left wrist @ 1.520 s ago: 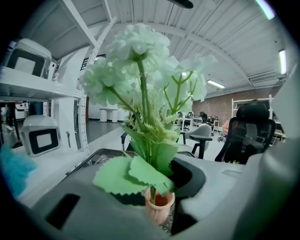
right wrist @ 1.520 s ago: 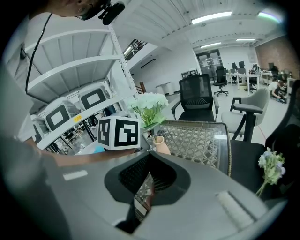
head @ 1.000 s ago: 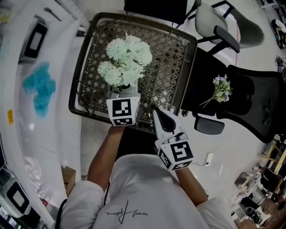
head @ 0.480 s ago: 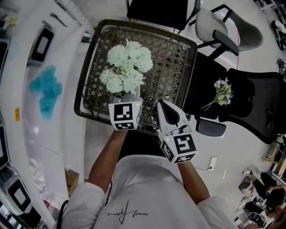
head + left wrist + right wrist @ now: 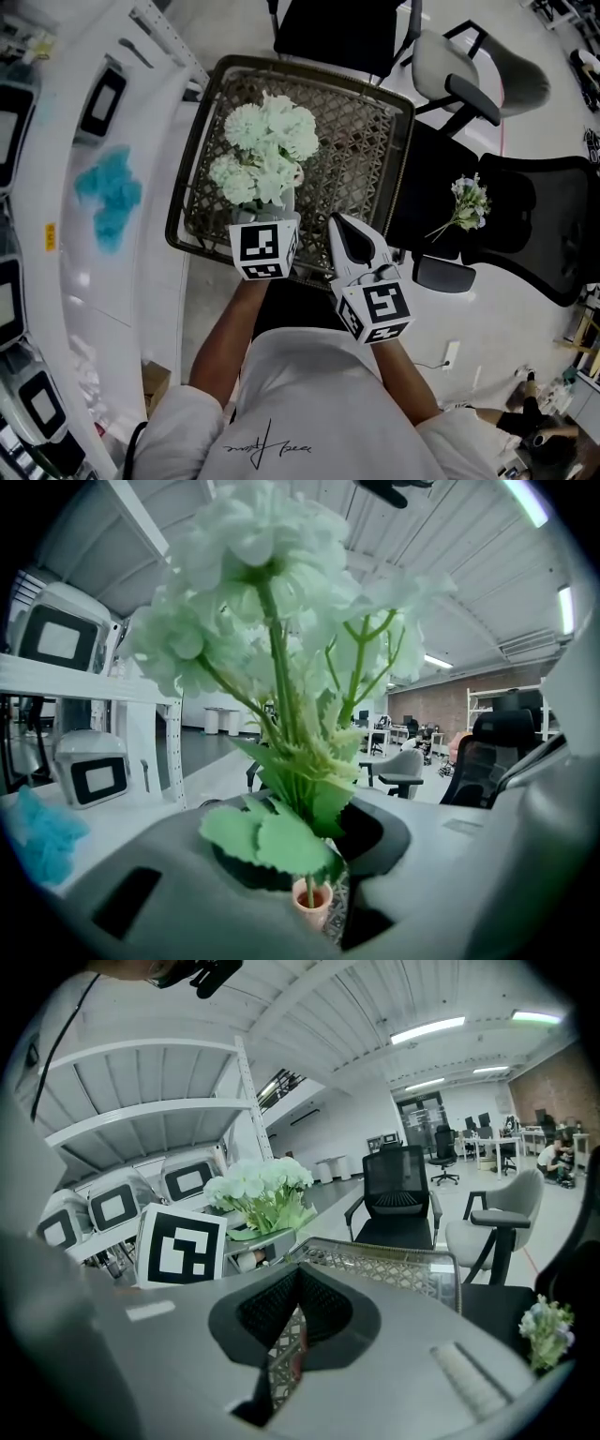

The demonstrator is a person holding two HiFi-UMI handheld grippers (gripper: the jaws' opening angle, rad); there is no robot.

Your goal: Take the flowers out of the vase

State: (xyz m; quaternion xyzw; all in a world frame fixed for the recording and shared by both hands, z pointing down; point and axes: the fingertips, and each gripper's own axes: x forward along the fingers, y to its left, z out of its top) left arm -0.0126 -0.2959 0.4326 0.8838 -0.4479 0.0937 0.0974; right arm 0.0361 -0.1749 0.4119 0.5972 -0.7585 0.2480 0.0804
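A bunch of pale green flowers (image 5: 265,150) is held upright above the woven table (image 5: 370,141), stems vertical and blooms pointing up. The stems are clamped between the narrowly parted jaws of the left gripper (image 5: 314,841). One thin stem is seen entering a small pinkish pot (image 5: 311,904) beneath. The right gripper (image 5: 342,234) is seen alongside, its jaws closed together on nothing.

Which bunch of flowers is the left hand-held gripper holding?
The big pale-green bunch over the wicker table, not the small bunch on the black chair.

wicker table (image 5: 370,141) | black chair (image 5: 544,216) | grey chair (image 5: 464,56) | blue tuft (image 5: 111,192) on white bench (image 5: 117,286)
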